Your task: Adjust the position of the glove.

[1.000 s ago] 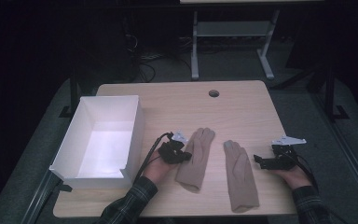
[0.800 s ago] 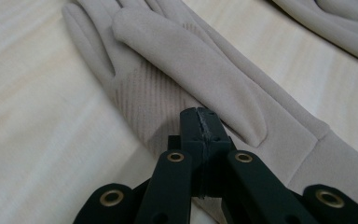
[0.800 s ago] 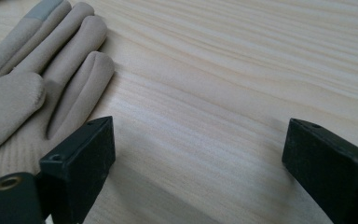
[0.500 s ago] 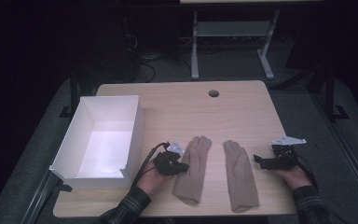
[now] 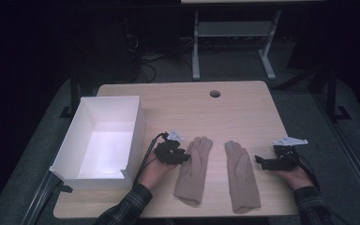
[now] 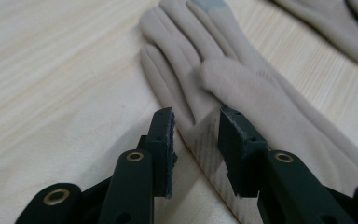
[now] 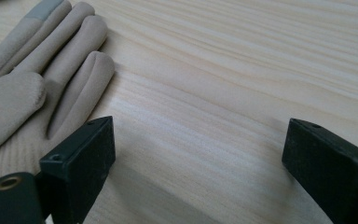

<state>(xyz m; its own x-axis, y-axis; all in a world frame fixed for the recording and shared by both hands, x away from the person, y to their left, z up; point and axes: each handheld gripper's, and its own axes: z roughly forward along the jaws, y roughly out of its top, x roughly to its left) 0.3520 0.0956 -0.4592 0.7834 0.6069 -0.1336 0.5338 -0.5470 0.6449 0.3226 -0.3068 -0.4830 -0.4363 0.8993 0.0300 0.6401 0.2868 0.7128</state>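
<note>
Now your left gripper (image 5: 183, 157), jaws just opening and parted, sits over the edge of the left glove (image 5: 193, 169), gripping nothing. Your right gripper (image 5: 258, 161) gapes beside the right glove (image 5: 240, 176), bare table (image 5: 243, 110) ahead. Two gloves, one white box (image 5: 136, 126).

Two beige gloves (image 5: 195, 168) (image 5: 242, 176), one white box (image 5: 75, 150), one table (image 5: 178, 101), two grippers (image 5: 183, 158) (image 5: 258, 161).

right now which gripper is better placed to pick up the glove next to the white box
Left, probably. The left gripper sits at the edge of the left glove, jaws just opened with its cuff edge between them. The right gripper is beside the other glove.
</note>
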